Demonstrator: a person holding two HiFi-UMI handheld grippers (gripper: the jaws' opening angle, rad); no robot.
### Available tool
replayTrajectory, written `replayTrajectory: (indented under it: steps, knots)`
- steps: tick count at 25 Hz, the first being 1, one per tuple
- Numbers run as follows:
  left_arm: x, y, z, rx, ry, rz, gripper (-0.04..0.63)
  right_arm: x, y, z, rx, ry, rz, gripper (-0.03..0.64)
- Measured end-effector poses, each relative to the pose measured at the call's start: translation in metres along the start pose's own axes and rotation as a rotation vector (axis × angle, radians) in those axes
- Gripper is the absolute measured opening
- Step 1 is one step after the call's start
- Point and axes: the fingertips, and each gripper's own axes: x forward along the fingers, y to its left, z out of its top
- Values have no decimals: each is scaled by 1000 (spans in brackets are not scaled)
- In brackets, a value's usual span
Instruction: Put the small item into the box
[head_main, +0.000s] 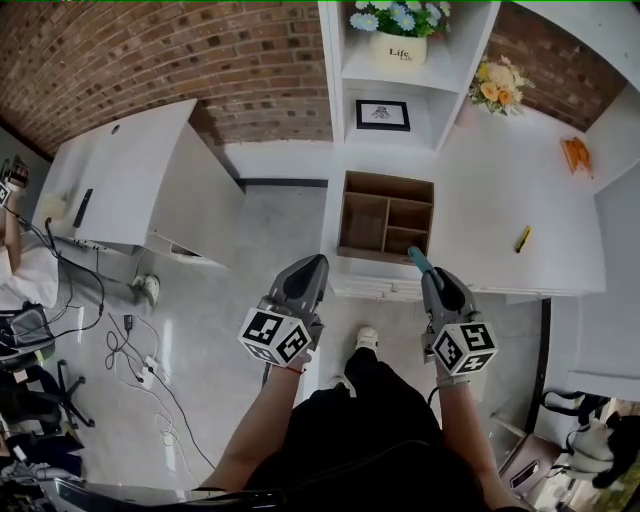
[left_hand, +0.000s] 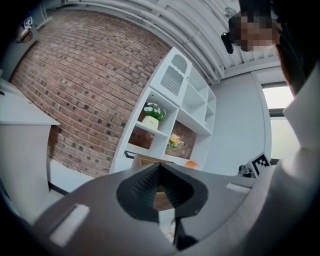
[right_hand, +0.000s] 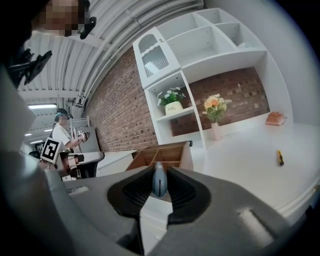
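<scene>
Box (head_main: 388, 179) on table (head_main: 490, 200), shelf unit (head_main: 400, 90) behind

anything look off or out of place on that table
Nothing is spilled, tipped or damaged. The wooden box sits upright and square on the white table. Only oddity: a small yellow item lies loose by itself right of the box. The right gripper is shut on a small blue item.

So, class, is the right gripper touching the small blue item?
Touching. In the right gripper view, the fingers press against both sides of the small blue item.
</scene>
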Motion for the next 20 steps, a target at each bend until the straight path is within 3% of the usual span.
replayTrajectory:
  steps: [7,20]
  knots:
    - [13,11,1,-9,-4,32,3,23,-5,-7,-37,78,28,80]
    - [37,14,9,-1,-17,65,3,51,-2,-16,-222,292,58,80]
